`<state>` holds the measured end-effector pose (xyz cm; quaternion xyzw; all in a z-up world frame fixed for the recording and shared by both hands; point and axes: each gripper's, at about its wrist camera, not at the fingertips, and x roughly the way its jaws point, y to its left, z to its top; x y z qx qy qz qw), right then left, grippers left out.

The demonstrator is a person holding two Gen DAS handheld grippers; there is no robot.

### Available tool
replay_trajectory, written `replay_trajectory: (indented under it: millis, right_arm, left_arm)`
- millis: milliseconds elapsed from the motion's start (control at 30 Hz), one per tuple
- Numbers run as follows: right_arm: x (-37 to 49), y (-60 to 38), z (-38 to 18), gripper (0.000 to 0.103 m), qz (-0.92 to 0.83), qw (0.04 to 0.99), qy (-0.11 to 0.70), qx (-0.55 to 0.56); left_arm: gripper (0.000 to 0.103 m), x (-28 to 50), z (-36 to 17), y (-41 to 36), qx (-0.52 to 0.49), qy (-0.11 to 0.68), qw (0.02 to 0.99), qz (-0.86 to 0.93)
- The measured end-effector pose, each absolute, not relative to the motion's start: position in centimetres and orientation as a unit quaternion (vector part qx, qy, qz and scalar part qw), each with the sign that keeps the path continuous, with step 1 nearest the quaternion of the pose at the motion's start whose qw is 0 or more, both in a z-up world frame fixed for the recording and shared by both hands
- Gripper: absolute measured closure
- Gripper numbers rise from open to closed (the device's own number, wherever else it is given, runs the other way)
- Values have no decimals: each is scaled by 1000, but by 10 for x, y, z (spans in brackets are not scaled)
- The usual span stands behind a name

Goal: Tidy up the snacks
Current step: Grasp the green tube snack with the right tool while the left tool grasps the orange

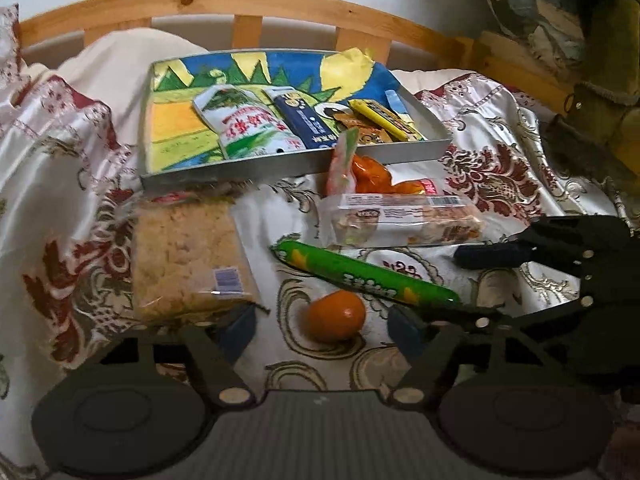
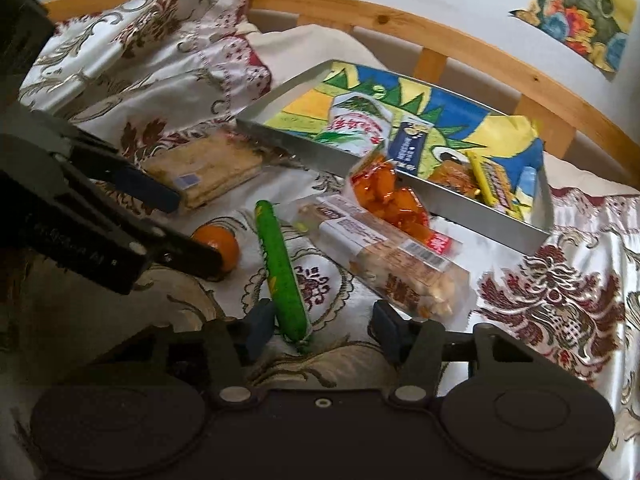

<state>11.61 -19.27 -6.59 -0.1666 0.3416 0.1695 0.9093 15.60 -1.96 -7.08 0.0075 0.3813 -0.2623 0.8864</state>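
Snacks on bedspread, tray (image 1: 416, 151) beyond.
My left gripper (image 1: 322, 326) gapes wide around the orange (image 1: 335, 315); my right gripper (image 2: 320, 326) wide, green tube (image 2: 280, 268) just inside its left finger, perhaps touching; bare cloth between.

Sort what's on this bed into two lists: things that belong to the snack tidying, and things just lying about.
Belongs to the job:
tray
green sausage stick
orange ball
rice cracker pack
nut bar pack
orange candy bag
left gripper, open
right gripper, open

Just lying about:
bedspread
wooden headboard
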Motion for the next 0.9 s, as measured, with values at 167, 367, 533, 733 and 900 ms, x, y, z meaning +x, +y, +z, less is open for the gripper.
replay_trajectory:
  millis: [167,367,533,733,900]
  right_arm:
    - [118,-191,-68,63,190,904,346,-164]
    - [114,-187,-68,82,212,895,354,-172]
    - [110,-193,-60,82,209,893,367,-156]
    - [106,-191,-57,77,215,889,367,-170]
    - [116,-190,-63,69,214,889,365,-173]
  left_arm:
    - [48,160,-76,-22,3,395,877,-274]
    - [66,162,-80,-27,20,403,872,-276]
    - [68,165,-77,-21,-1,414,870,-267]
    - [57,169,-80,-20,-4,413,871,-264]
    - [56,176,-81,-17,-21,416,869,-266]
